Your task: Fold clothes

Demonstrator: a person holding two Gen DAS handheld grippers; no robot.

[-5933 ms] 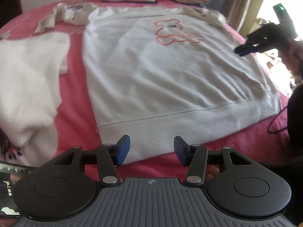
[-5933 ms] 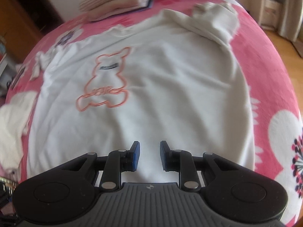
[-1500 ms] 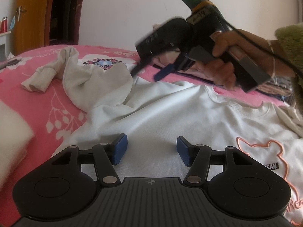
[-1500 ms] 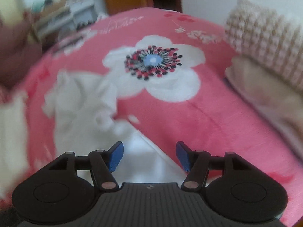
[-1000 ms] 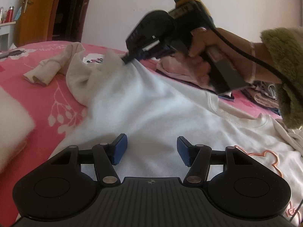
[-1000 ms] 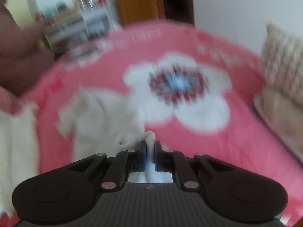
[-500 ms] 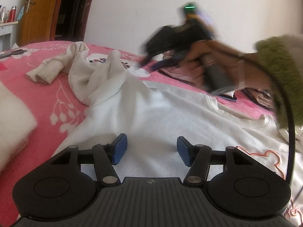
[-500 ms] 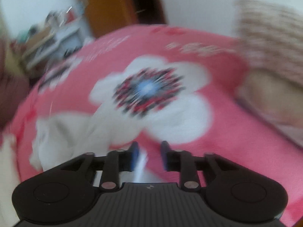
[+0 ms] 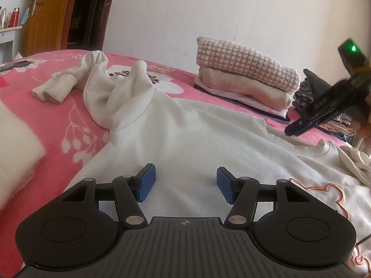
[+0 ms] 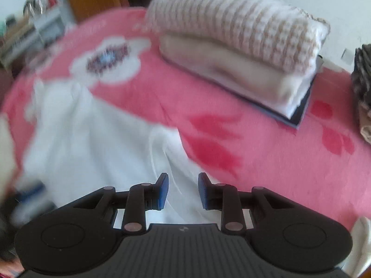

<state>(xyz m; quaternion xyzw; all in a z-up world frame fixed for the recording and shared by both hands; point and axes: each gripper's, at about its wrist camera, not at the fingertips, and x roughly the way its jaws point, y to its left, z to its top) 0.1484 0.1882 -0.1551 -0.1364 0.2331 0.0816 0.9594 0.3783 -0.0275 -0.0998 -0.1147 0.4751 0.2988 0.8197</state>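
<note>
Left wrist view: white sweatshirt [image 9: 208, 143] spread flat on the pink floral bed [image 9: 58, 106], landmark for all that follows. Left tongs [image 9: 183, 186] low over its body, blue pads well apart, nothing between them, fabric beneath. Sleeve [image 9: 104, 85] bunched and heaped at the sweatshirt's far left shoulder, ribbed cuff [image 9: 54, 89] lying on the bed beyond. Orange outline print [image 9: 329, 194] at the sweatshirt's right. Stack of folded knitwear [image 9: 245, 74] beyond the collar, against the wall. Fluffy white garment [image 9: 16, 143] left of the sweatshirt, apart from it. Right tongs [image 9: 299, 129] above the collar's right side, seen side-on, green lamp lit on the handle.

Right wrist view, blurred: right tongs [image 10: 182, 191] over the sweatshirt's [image 10: 97, 150] upper edge, jaws just opened part-way, pads apart and gripping nothing, cloth below them only. Folded knitwear [image 10: 238, 39] beyond the sweatshirt on the bed [image 10: 278, 157].
</note>
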